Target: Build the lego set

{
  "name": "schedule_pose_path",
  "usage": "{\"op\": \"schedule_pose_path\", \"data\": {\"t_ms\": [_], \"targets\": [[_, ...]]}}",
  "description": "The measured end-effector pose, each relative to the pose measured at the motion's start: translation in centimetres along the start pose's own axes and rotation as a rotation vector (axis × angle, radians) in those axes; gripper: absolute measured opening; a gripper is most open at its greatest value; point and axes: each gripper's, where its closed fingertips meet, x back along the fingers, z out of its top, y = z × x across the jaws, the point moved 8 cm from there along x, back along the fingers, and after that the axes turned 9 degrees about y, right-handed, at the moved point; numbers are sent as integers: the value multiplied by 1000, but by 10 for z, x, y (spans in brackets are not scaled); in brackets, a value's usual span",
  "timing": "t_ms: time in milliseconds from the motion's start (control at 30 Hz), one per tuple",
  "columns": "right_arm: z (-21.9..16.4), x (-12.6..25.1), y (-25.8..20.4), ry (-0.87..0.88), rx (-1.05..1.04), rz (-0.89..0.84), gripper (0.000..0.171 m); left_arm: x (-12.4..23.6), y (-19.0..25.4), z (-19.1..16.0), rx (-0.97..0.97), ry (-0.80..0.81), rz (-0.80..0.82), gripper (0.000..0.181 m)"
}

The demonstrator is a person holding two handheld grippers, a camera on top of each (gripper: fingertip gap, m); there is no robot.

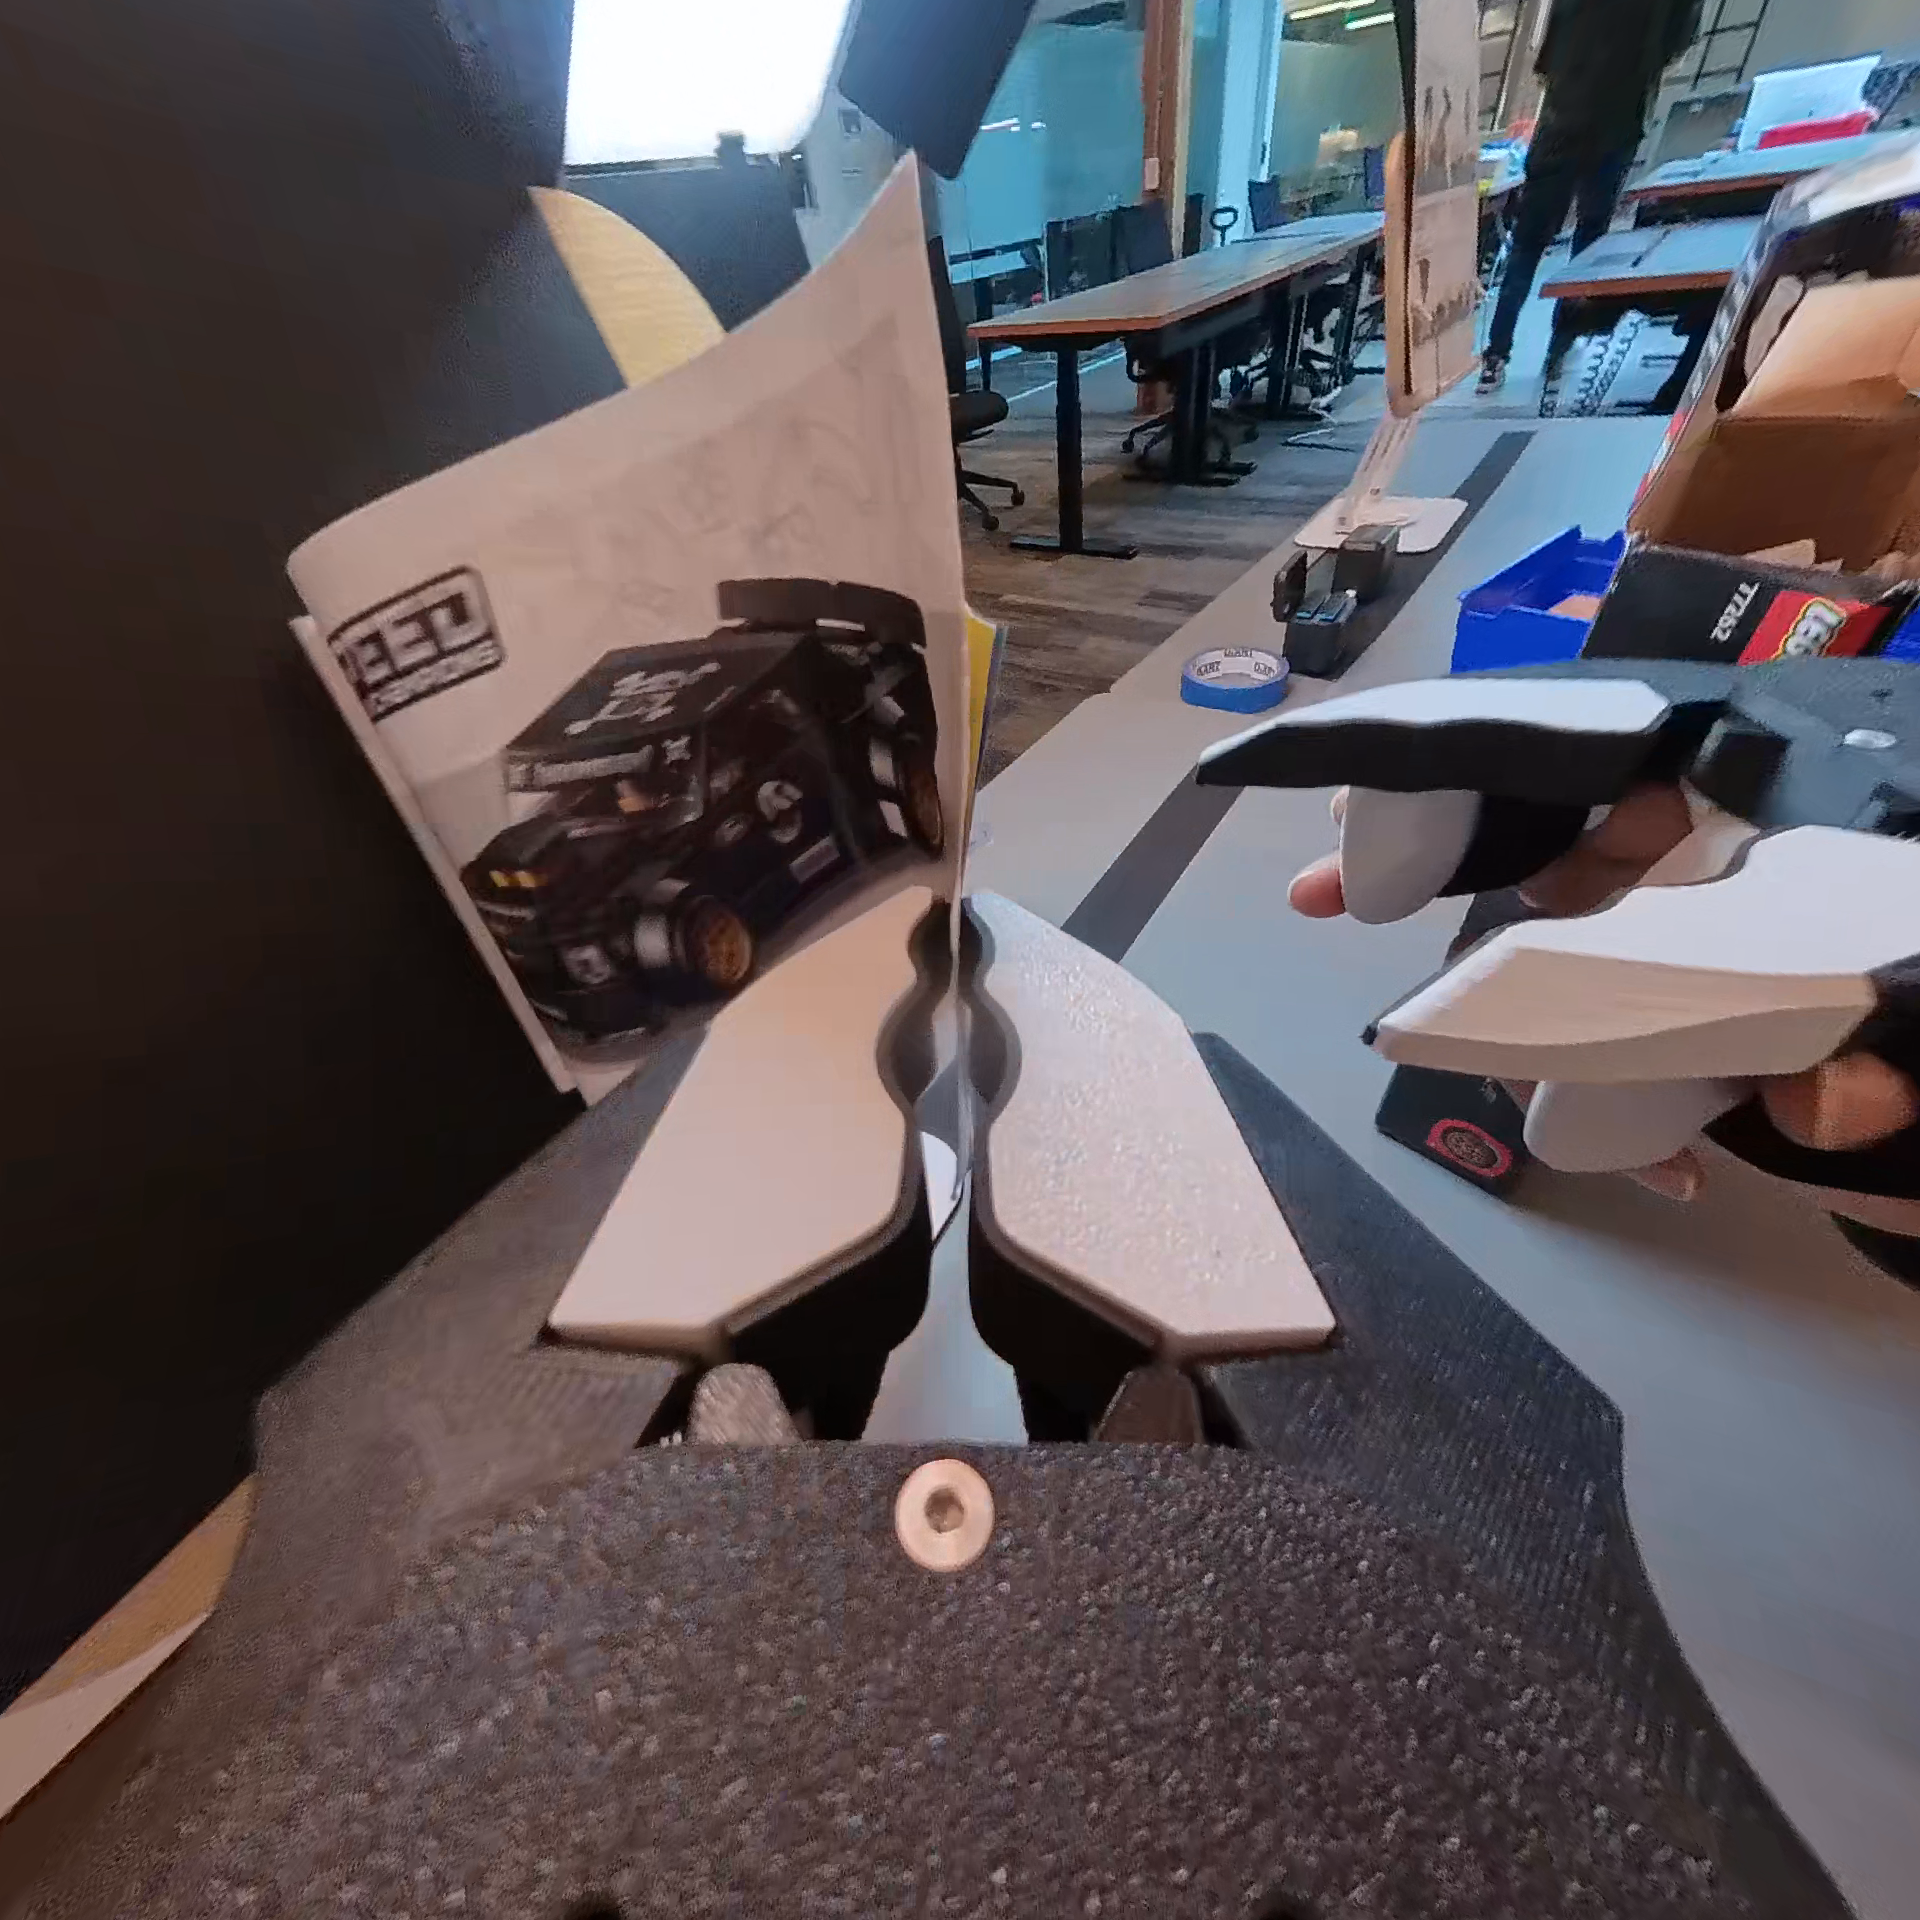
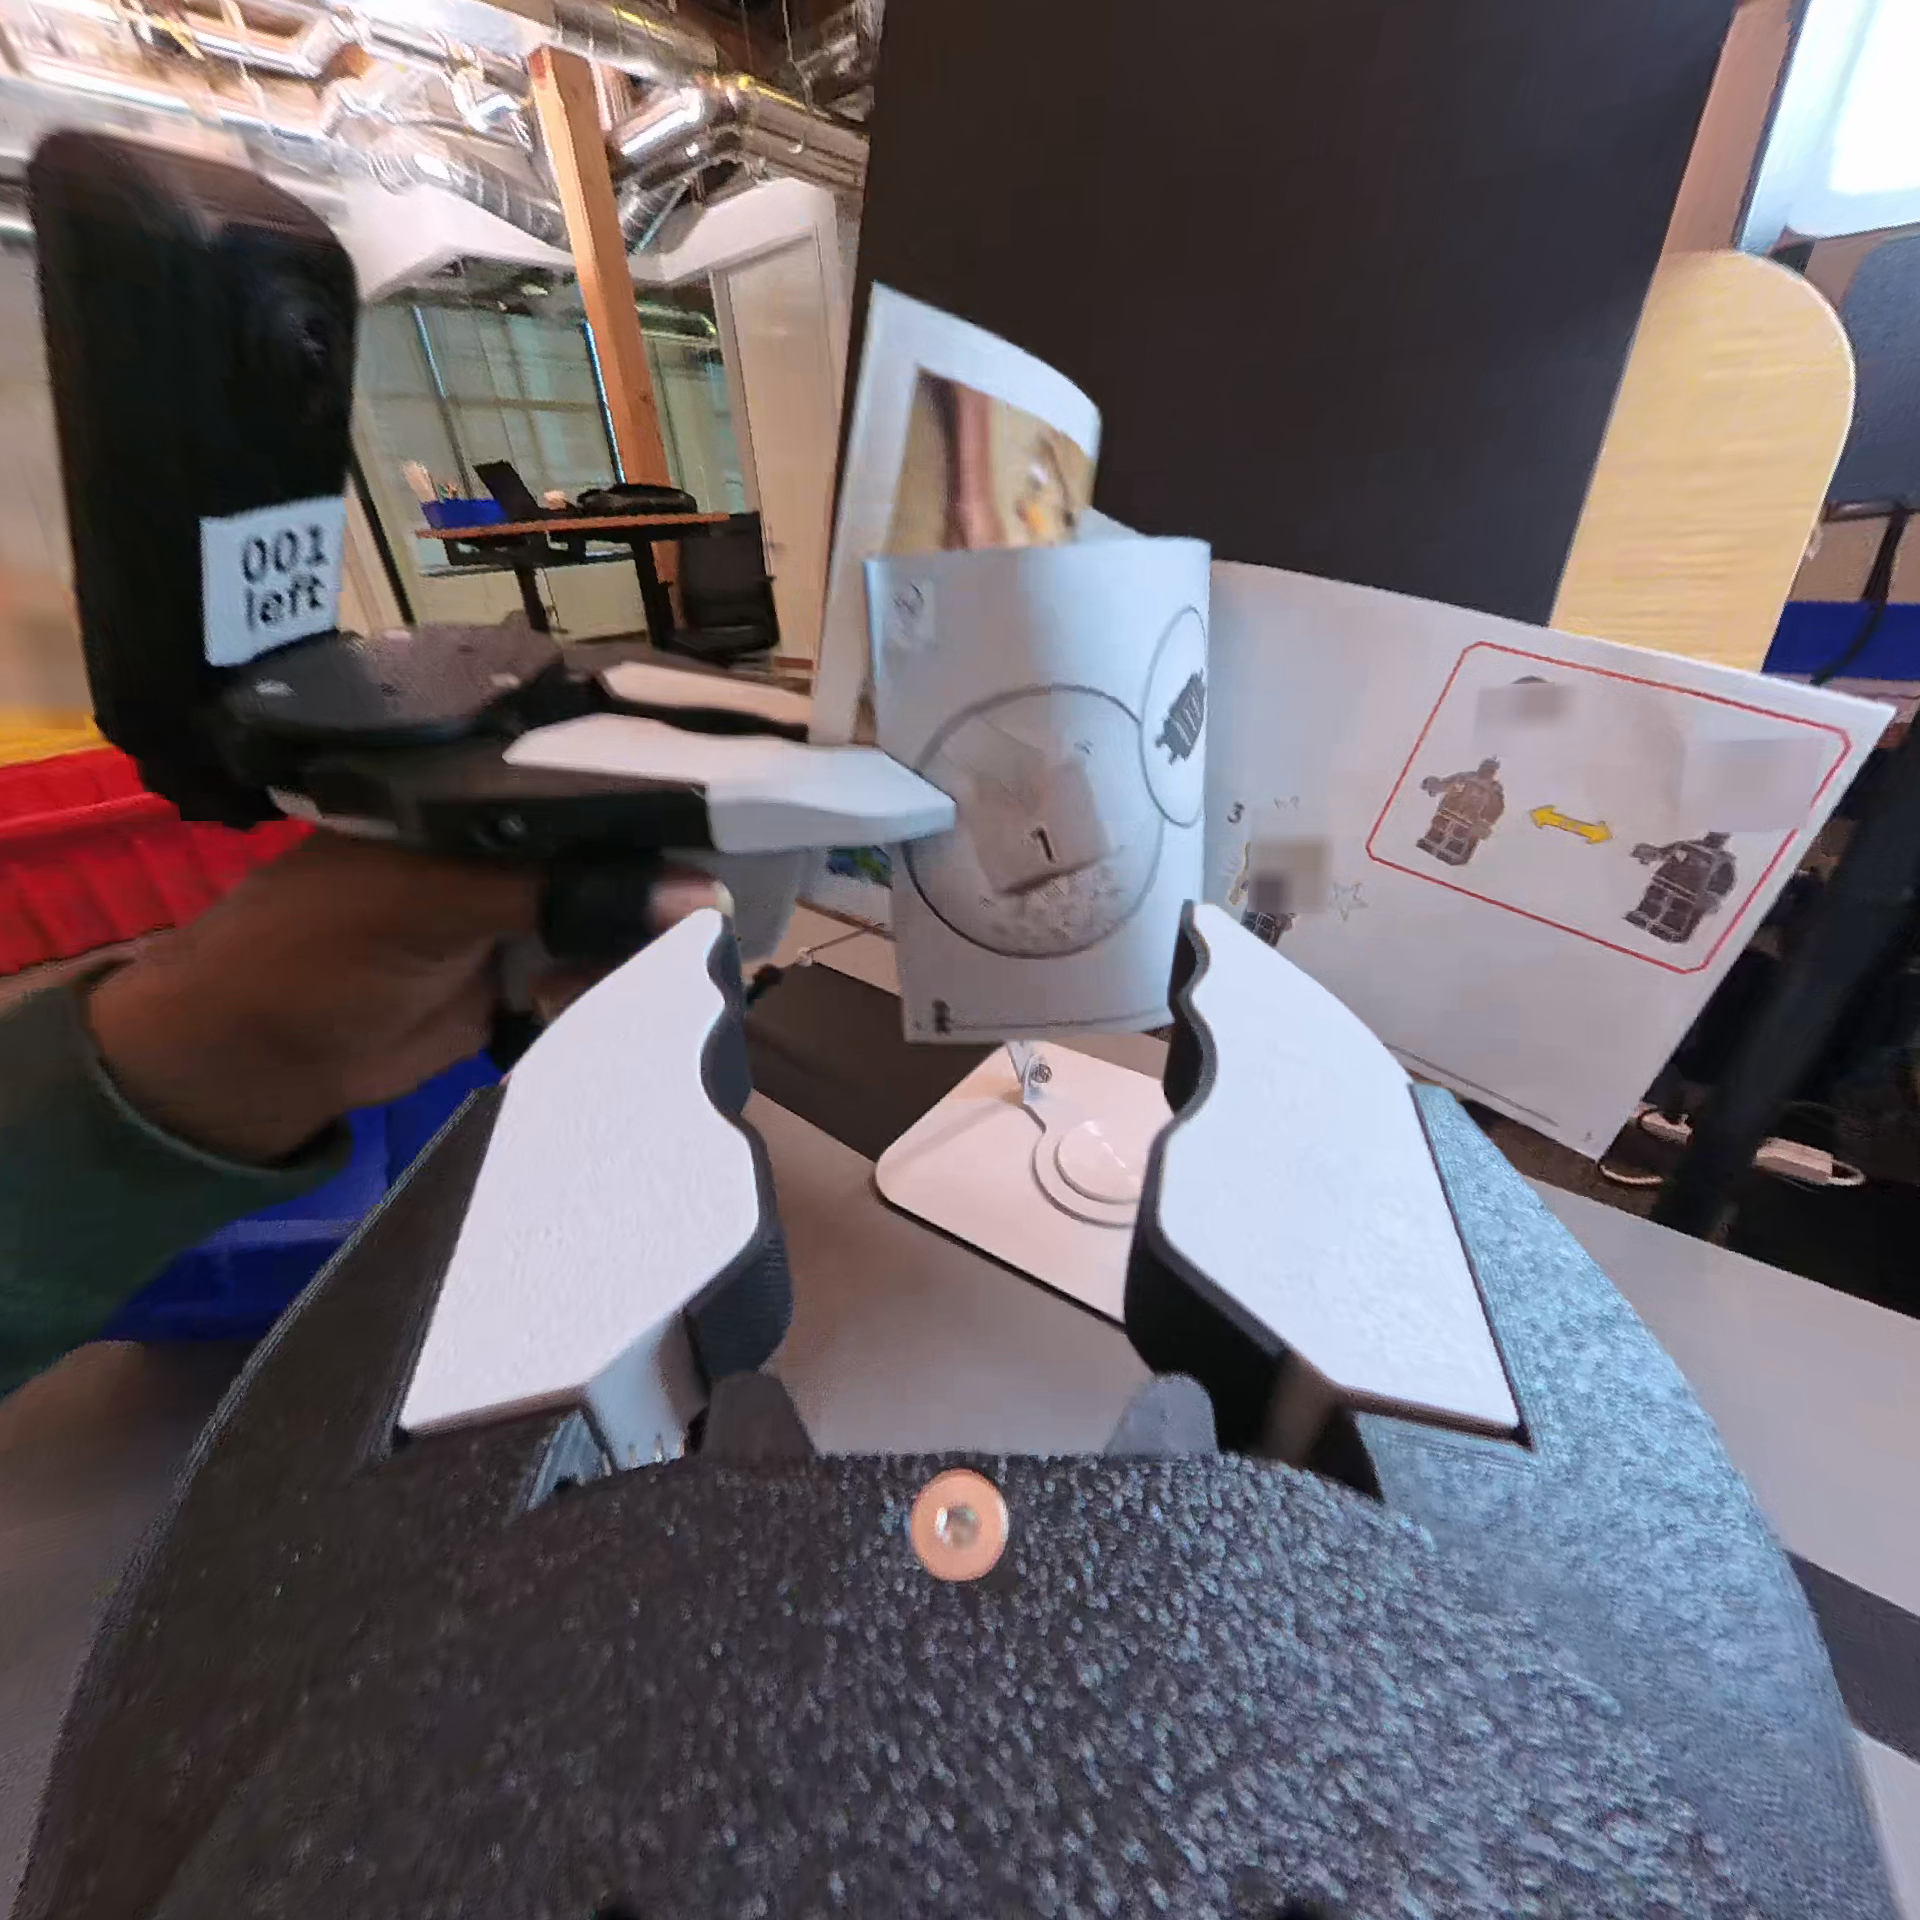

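My left gripper (image 1: 954, 914) is shut on the instruction booklet (image 1: 665, 665), pinching its pages near the spine and holding it upright above the table. The cover shows a black car. In the right wrist view the left gripper (image 2: 935, 805) comes in from the left, and the booklet's inner pages (image 2: 1039, 790) fan open in front of me. My right gripper (image 2: 961, 945) is open and empty, a little short of the loose pages. It also shows in the left wrist view (image 1: 1288, 894), open, at the right. The opened set box (image 1: 1787, 499) stands at the far right.
A grey table (image 1: 1247, 1091) carries a blue tape roll (image 1: 1234, 677), a blue bin (image 1: 1527, 608), a small black box (image 1: 1455, 1132) and a white stand base (image 2: 997, 1174). A black panel (image 2: 1299, 260) stands behind the booklet. Desks and a walking person (image 1: 1569, 177) are far behind. From the left gripper's tips to the black panel (image 2: 1299, 260) is close to 20 centimeters.
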Motion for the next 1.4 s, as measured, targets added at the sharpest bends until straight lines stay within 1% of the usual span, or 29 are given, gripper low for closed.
{"op": "schedule_pose_path", "data": {"t_ms": [167,233,300,333,367,400,433,467,533,600,633,700,733,767,833,900,967,1100,1167,1200,1233,1367,1400], "targets": [[7,-9,4,8,-56,-6,80,-25,16,-16,-85,-31,-20,1],[7,-22,13,-6,-111,-29,82,-33,19,-21,-86,-33,-25,1],[1,-40,24,-66,-174,-46,84,-39,21,-27,-92,-26,-22,1],[-2,-46,28,-102,-198,-48,76,-41,18,-30,-99,-29,7,1],[-3,-51,34,-115,-202,-73,66,-41,17,-34,-102,-39,-20,6],[-3,-52,41,-117,-184,-112,55,-40,16,-39,-76,-60,-56,23],[-2,-53,48,-114,-161,-138,49,-37,13,-42,-41,-79,-69,39],[-1,-52,54,-116,-139,-161,41,-32,8,-42,-11,-70,-66,46],[-1,-51,66,-116,-97,-195,27,-20,-10,-36,67,11,-25,51],[0,-51,77,-117,-62,-237,24,-13,-35,-28,145,63,48,52],[0,-51,81,-121,-44,-259,16,-11,-49,-26,162,55,107,52],[0,-54,85,-123,-7,-264,11,-15,-74,-28,185,-11,194,55],[-2,-57,86,-131,16,-244,0,-19,-84,-32,189,-62,234,58],[-3,-59,87,-142,37,-248,1,-23,-91,-36,185,-96,254,62],[-5,-63,88,-144,95,-243,0,-28,-98,-37,191,-91,261,50],[-4,-64,86,-118,155,-214,1,-34,-100,-36,232,-77,220,45],[-3,-63,81,-75,208,-170,1,-38,-101,-36,217,-82,191,39],[-5,-59,70,-62,310,-103,0,-39,-102,-37,179,-97,164,37],[-6,-58,71,-70,288,-92,0,-38,-104,-36,188,-109,161,31],[-7,-59,73,-75,270,-93,0,-37,-107,-36,191,-119,171,22],[-8,-59,74,-81,254,-95,0,-35,-109,-36,188,-126,187,7],[-7,-58,68,-63,258,-69,0,-32,-107,-33,196,-141,147,5],[-5,-57,64,-51,268,-55,0,-30,-105,-32,187,-138,139,0]]}}
